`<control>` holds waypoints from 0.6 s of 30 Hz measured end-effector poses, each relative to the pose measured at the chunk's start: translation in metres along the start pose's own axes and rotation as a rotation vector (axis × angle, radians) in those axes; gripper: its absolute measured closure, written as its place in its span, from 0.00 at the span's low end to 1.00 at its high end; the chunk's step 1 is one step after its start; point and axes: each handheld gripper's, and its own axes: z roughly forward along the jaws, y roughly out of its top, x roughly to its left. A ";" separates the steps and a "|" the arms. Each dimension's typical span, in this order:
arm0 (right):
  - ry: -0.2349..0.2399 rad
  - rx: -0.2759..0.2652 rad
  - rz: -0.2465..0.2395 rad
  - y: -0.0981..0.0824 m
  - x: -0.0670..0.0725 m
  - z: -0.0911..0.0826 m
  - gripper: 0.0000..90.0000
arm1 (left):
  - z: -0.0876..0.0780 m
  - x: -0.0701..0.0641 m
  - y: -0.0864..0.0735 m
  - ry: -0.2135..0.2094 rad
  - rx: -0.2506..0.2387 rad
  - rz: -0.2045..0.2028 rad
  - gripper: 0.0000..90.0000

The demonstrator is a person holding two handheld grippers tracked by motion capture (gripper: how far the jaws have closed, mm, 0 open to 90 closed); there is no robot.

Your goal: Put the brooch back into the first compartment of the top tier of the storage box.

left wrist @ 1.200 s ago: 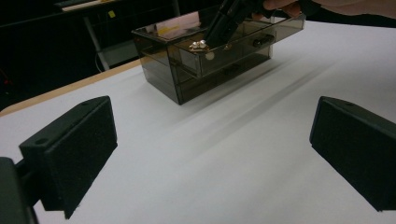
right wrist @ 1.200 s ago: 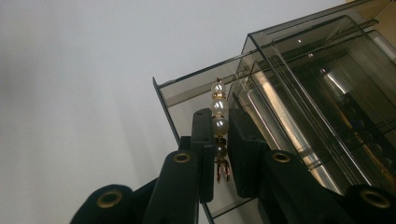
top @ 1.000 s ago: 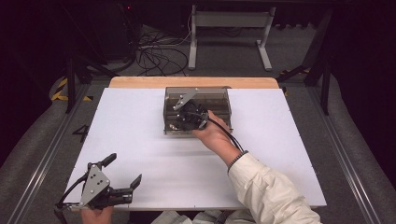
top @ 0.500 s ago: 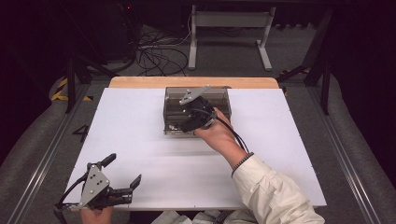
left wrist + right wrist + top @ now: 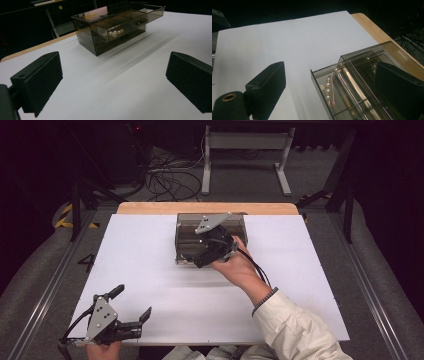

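A smoked see-through drawer box (image 5: 186,234) stands at the far middle of the white table (image 5: 310,270). Its top drawer (image 5: 320,75) is pulled out, and a pearl-and-gold pin (image 5: 329,90) lies in the front compartment. My right gripper (image 5: 204,256) hovers just over that drawer; its jaws have just been opening and stand open with nothing pressed between them. In its own view the right gripper (image 5: 329,72) looks down on the pin. My left gripper (image 5: 134,301) rests open near the front left edge. The left gripper view (image 5: 112,82) faces the box (image 5: 86,35) and the pin (image 5: 114,33) from a distance.
A wooden strip (image 5: 150,208) runs along the table's far edge. Metal rails (image 5: 55,290) flank both sides. Behind the table are cables (image 5: 170,175) on the floor and a metal stand (image 5: 245,142). Bare white tabletop lies between the two grippers.
The right gripper has lifted out of the drawer and drawn slightly toward the person, its jaws spreading apart. The left gripper has stayed put.
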 end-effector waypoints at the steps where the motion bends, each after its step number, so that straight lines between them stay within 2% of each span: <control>1: 0.001 -0.003 0.000 0.000 0.001 -0.001 0.12 | 0.000 0.000 0.000 0.001 0.001 0.001 0.02; 11: 0.004 -0.014 0.022 0.000 0.004 -0.012 0.06 | 0.000 0.000 0.000 -0.004 -0.002 -0.005 0.02; 18: -0.015 -0.080 0.031 -0.009 0.006 -0.038 0.03 | 0.001 0.000 0.000 -0.004 -0.001 -0.005 0.02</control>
